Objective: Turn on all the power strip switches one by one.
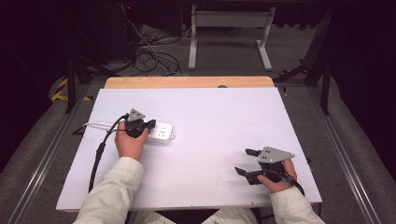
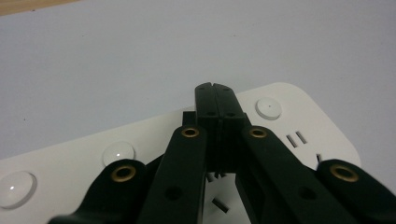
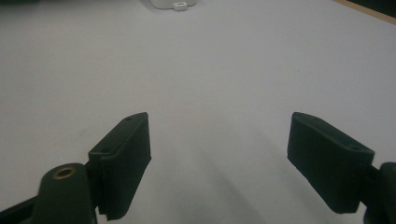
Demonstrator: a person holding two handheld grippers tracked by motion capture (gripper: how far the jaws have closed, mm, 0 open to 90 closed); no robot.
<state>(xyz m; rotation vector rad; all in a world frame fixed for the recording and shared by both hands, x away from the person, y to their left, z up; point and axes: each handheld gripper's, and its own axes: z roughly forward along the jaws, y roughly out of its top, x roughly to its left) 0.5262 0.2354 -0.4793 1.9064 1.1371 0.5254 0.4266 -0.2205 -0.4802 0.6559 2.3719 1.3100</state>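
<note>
A white power strip (image 1: 161, 132) lies on the left half of the white table top, its white cord (image 1: 95, 124) running off to the left. My left gripper (image 1: 150, 124) hovers right over the strip with both jaws pressed together and nothing between them. In the left gripper view the shut tips (image 2: 215, 88) sit above the power strip (image 2: 299, 116), between two round white buttons (image 2: 268, 107). My right gripper (image 1: 242, 161) rests at the front right, open and holding nothing. In the right gripper view its jaws (image 3: 219, 135) stand wide apart over bare table, with the power strip (image 3: 170, 3) far off.
The white table top (image 1: 210, 107) has a wooden strip (image 1: 187, 82) along its far edge. Beyond it, on the floor, stand a white desk frame (image 1: 229, 32) and tangled cables (image 1: 154, 56). Black cables trail from both grippers toward the front edge.
</note>
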